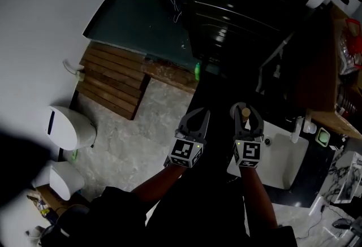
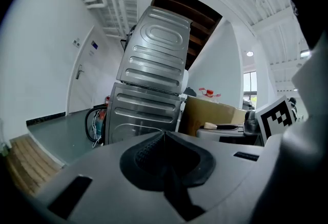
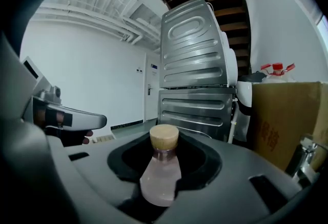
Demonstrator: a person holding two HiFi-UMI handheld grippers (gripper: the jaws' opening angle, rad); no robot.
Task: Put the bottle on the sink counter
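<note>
Right claw (image 3: 165, 152) clamps the pale pink cork-stoppered bottle (image 3: 161, 179), not yet set on the white sink desk (image 1: 285, 169); left claw (image 2: 164, 138) closed, empty.

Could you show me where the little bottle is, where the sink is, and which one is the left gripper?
bottle (image 3: 160, 179): right gripper view, on its pale body below the stopper.
sink (image 1: 285, 164): head view, on the bare white basin.
left gripper (image 2: 164, 135): left gripper view, where its closed fingertips meet.
</note>
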